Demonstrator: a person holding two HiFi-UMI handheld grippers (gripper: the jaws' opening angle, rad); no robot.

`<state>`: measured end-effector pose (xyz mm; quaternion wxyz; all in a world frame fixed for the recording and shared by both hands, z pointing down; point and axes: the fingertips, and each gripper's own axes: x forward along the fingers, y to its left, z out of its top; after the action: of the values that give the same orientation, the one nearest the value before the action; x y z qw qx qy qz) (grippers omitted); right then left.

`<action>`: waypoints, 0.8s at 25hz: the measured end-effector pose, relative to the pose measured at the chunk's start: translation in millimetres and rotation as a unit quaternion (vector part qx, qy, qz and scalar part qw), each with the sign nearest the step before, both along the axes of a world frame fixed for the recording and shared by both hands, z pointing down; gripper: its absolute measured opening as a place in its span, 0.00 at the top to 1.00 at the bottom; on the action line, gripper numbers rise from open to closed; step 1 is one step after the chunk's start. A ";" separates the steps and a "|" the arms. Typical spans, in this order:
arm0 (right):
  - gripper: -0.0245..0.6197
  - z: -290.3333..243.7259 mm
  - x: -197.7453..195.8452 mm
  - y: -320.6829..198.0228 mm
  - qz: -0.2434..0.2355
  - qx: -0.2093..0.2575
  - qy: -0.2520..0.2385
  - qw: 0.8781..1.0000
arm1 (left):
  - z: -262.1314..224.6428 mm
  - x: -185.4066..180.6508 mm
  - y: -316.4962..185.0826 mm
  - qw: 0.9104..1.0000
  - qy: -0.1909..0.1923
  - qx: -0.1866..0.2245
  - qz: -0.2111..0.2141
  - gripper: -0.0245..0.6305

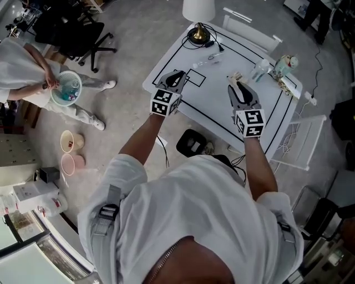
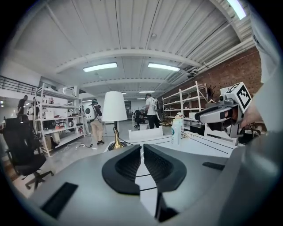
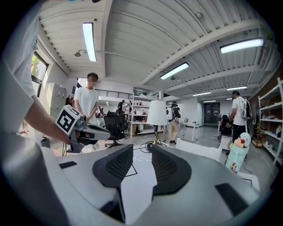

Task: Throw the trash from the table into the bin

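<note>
Two grippers are held out over one white table [image 1: 222, 108] marked with black lines. The left gripper [image 1: 176, 77] is above the table's near left corner. Its jaws are pressed together with nothing between them. The right gripper [image 1: 236, 84] is over the middle of the table, with its jaws spread partway and only bare tabletop showing in the gap.

The possible trash sits toward the far side of the table, and neither gripper touches it. One clear plastic piece [image 1: 206, 62] lies between the two grippers and beyond them, near the lamp. One bottle [image 1: 260, 70] stands upright by the far right edge. Just beside the bottle stands one doll [image 1: 286, 65]. One lamp [image 1: 198, 11] with a white shade and a brass foot stands at the far edge, its cord looped around the foot.

The one bin [image 1: 80, 86] in view is round and pale, with bluish contents. It is well apart from the table, off to the left, in the hands of a second person [image 1: 22, 72] in white.

Two white chairs are at the table, one [image 1: 249, 26] behind it and one [image 1: 308, 141] on its right side. One black office chair [image 1: 77, 33] stands beyond the bin. Two round tubs [image 1: 69, 152] rest on the floor near the second person's feet
</note>
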<state>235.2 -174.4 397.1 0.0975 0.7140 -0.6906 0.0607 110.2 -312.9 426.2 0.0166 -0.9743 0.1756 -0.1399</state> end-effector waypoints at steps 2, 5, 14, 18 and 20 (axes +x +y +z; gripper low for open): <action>0.75 5.2 8.8 -3.7 -0.003 -0.005 -0.003 1.000 | 7.0 19.4 -4.9 1.000 -0.010 0.001 0.010 0.94; 0.75 13.7 22.2 -10.3 -0.009 -0.012 -0.007 1.000 | 22.2 48.0 -13.1 0.999 -0.035 0.004 0.027 0.92; 0.75 34.5 59.8 -15.1 -0.014 -0.028 -0.026 0.999 | 70.7 120.0 -22.2 0.988 -0.129 0.018 0.086 0.61; 0.75 41.1 76.1 -17.5 -0.008 -0.031 -0.035 0.999 | 96.5 143.1 -34.2 0.980 -0.166 0.031 0.108 0.54; 0.75 45.8 82.9 -16.8 -0.006 -0.034 -0.039 0.999 | 106.5 154.8 -42.6 0.977 -0.178 0.032 0.109 0.52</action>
<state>318.1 -191.2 442.9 0.0952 0.7034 -0.6955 0.1116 265.0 -355.5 532.6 0.0937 -0.9461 0.0668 -0.3028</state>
